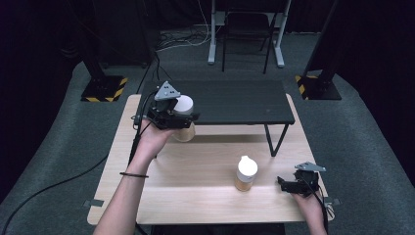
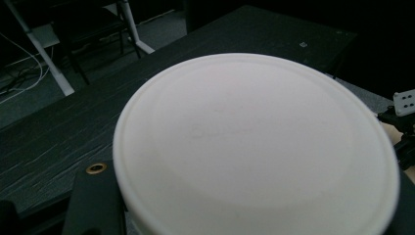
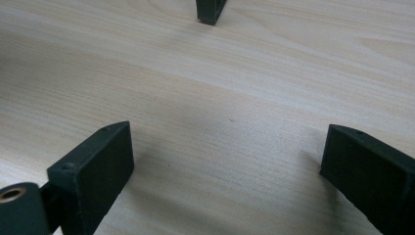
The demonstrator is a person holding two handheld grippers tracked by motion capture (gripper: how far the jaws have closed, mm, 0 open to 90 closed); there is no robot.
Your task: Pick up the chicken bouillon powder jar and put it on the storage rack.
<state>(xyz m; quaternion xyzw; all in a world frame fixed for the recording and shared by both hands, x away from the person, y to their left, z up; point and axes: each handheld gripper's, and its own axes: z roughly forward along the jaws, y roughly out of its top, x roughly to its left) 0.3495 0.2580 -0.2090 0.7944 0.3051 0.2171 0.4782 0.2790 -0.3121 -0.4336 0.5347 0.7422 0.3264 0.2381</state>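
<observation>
Forearms come in from the bottom of the high view, and between them the table [image 1: 195,196] is bare wood along its near edge, with open room from the left edge across to the middle.

On the left, the left hand [image 1: 155,139] is raised with the wrist bent back, bearing the left gripper [image 1: 172,116] above the table's far left part, just before the front edge of the black shelf [image 1: 235,100]. Its jaws are clamped on a jar [image 1: 184,117] with a white lid: the jar hangs clear of the wood, beside the shelf's left end. In the left gripper view the lid [image 2: 254,147] sits right against the camera, with the shelf top stretching away bare behind it.

Right of middle, a second jar [image 1: 245,173] stands upright on the table, apart from both grippers and in front of the shelf's leg [image 1: 275,142].

At the right edge, the right hand [image 1: 308,200] lies low near the table's near corner, holding the right gripper [image 1: 288,183] level and aimed leftward at the second jar. Its jaws stand wide apart with bare wood between them.
</observation>
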